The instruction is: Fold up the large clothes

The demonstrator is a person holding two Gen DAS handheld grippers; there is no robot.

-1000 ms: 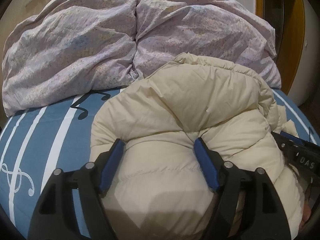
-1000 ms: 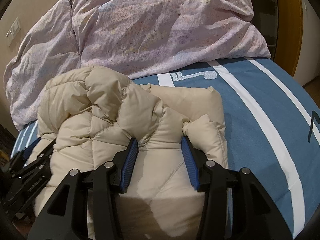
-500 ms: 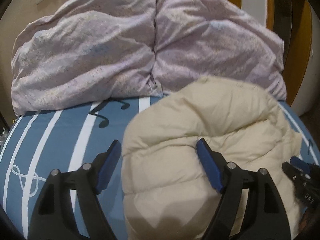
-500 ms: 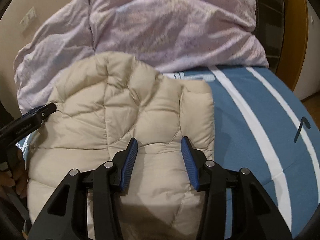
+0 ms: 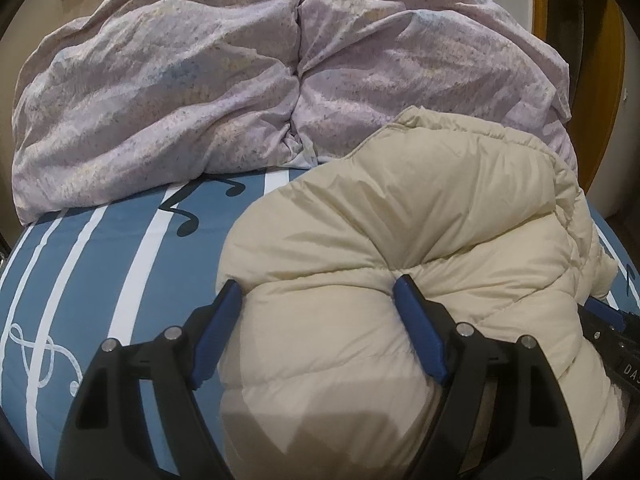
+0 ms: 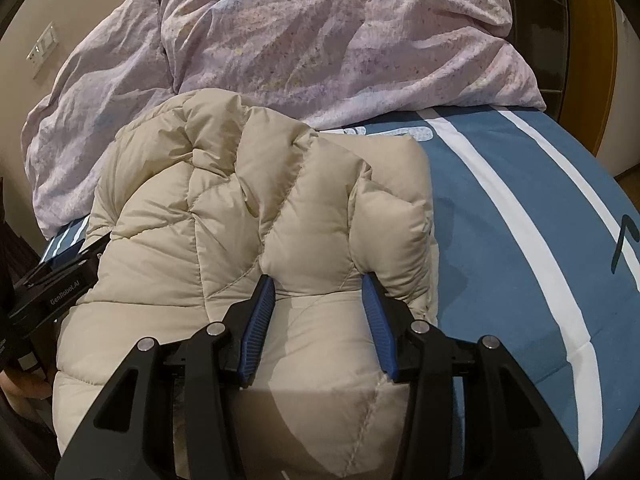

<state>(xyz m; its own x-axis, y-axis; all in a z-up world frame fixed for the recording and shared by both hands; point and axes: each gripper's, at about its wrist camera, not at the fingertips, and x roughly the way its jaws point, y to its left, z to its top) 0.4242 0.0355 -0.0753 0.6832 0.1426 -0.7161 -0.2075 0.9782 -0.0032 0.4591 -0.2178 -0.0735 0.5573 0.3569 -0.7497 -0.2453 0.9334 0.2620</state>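
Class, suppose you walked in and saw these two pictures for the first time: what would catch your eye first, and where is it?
First, the puffy cream down jacket, bunched in the foreground on the blue bed sheet with white stripes and music notes. Both grippers clamp it: the left gripper takes a wide bulge near its left edge, the right gripper a narrower one near its right edge. Behind it, a crumpled lilac duvet is heaped against the wall.

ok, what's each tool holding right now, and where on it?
Both pinch the cream puffer jacket: left tool on a bulge at its left edge, right tool on a quilted fold near its right edge.
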